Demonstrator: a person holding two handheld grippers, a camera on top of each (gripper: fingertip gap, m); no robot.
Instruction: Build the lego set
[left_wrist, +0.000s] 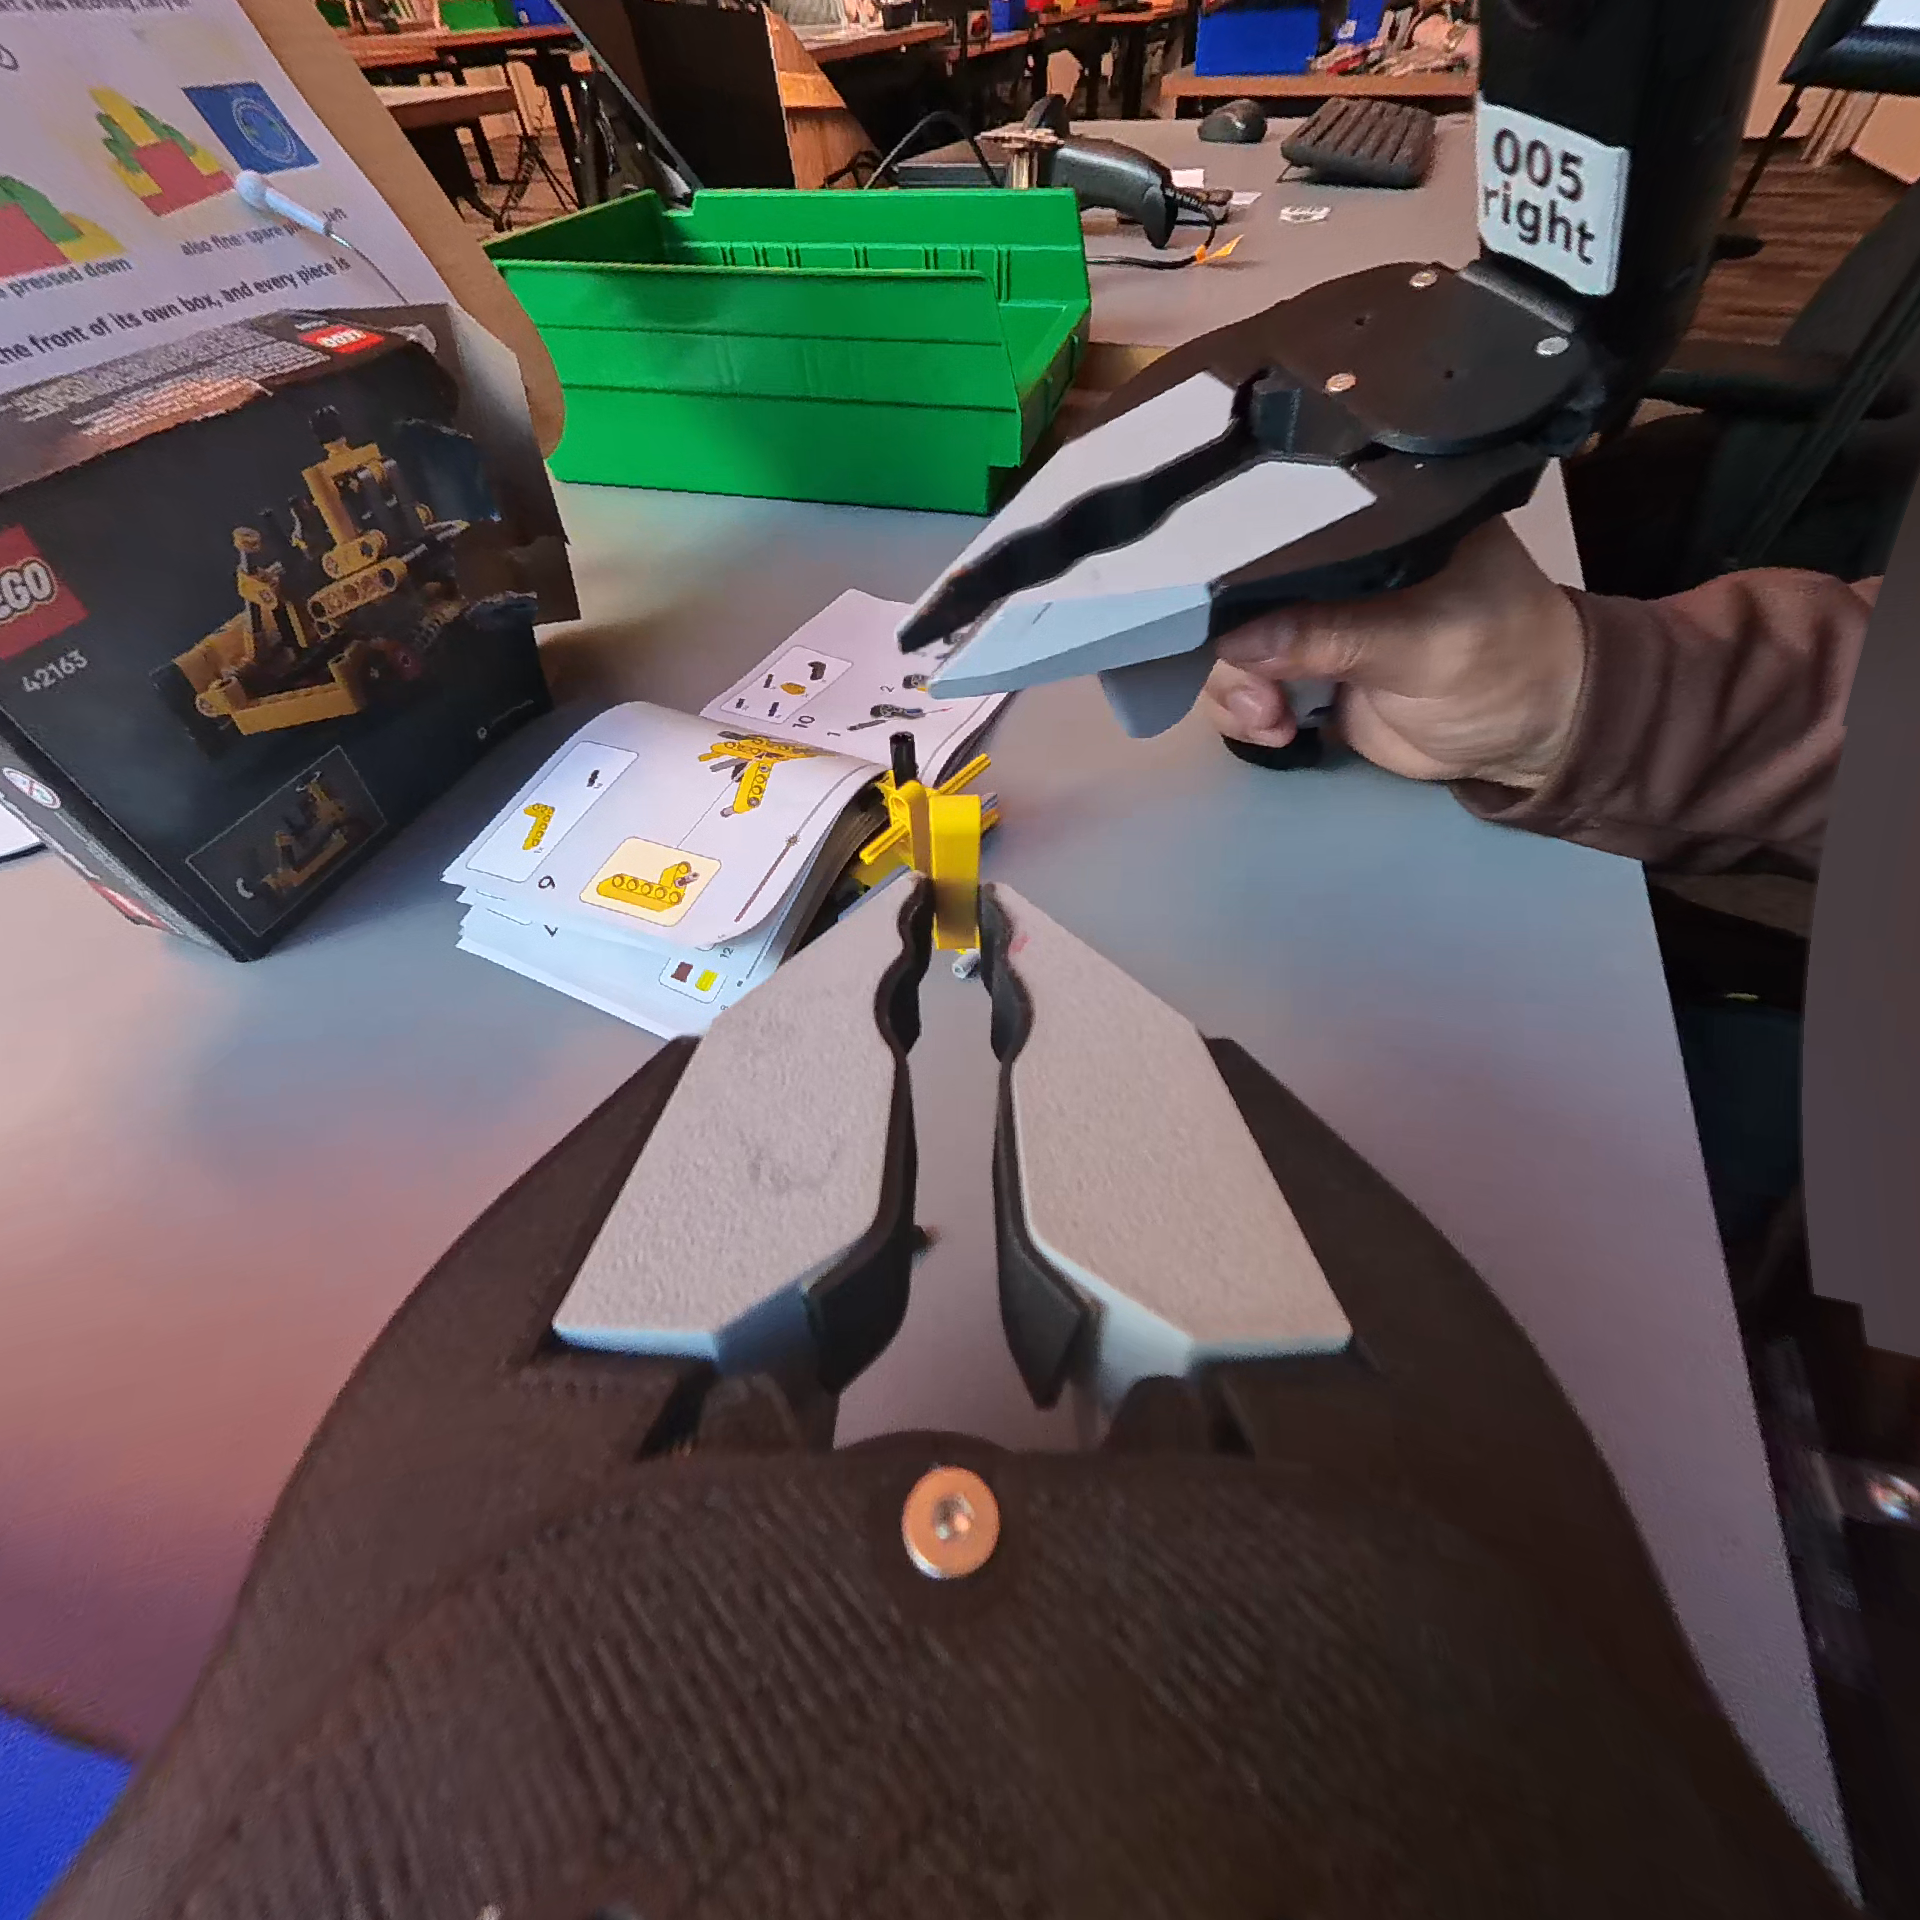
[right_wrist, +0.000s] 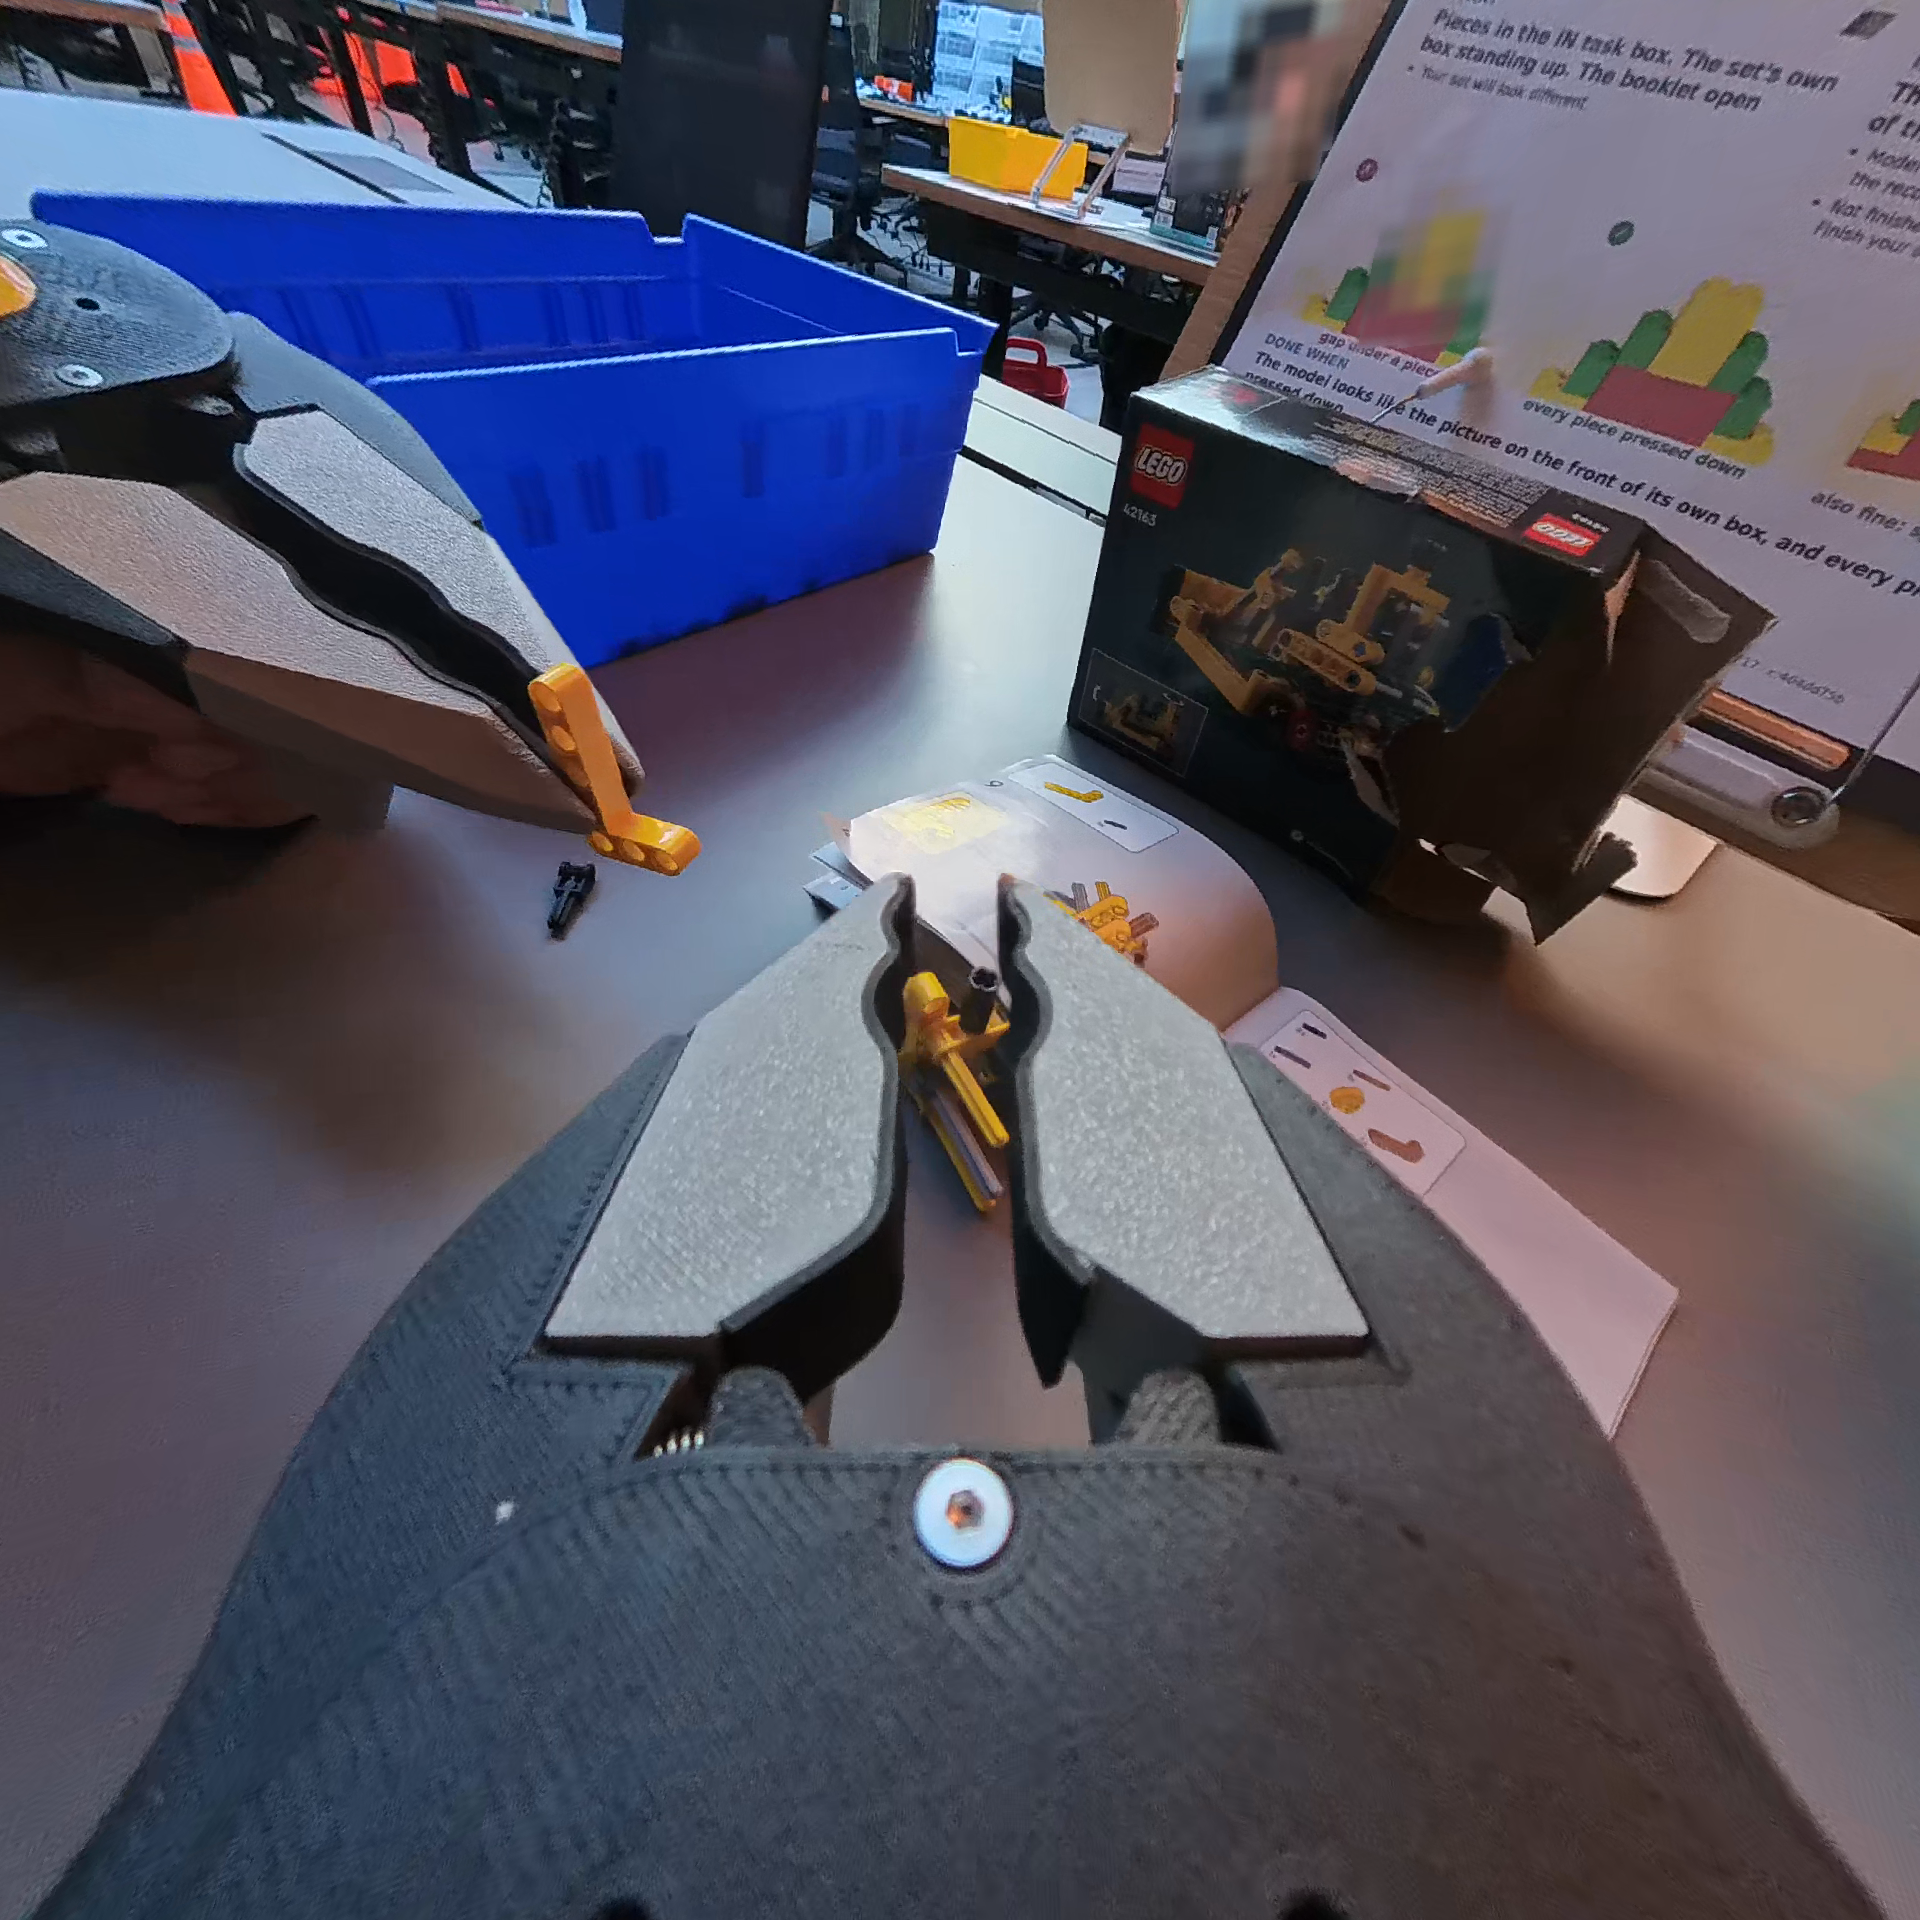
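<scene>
The left gripper (left_wrist: 951, 914) was clamped on a yellow L-beam (right_wrist: 603, 774), lifted off the table (right_wrist: 260, 1091). The right gripper's (right_wrist: 951, 904) fingers stood slightly apart, empty, above the yellow assembly (right_wrist: 951, 1070) at the booklet's (left_wrist: 665, 821) edge, likely lined up for joining.

Print on box (right_wrist: 1351, 623), poster (right_wrist: 1662, 208), booklet (left_wrist: 644, 831), sticker (left_wrist: 1548, 197)

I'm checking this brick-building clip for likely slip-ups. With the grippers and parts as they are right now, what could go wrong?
1. The left gripper pinches the yellow L-shaped beam only at its tips, with most of the beam sticking out; a knock could twist it loose.
2. The small black pin lies loose on the table under that beam and could be swept away.
3. The yellow assembly sits on the open booklet, an uneven base; the right gripper above it could tip it.
</scene>
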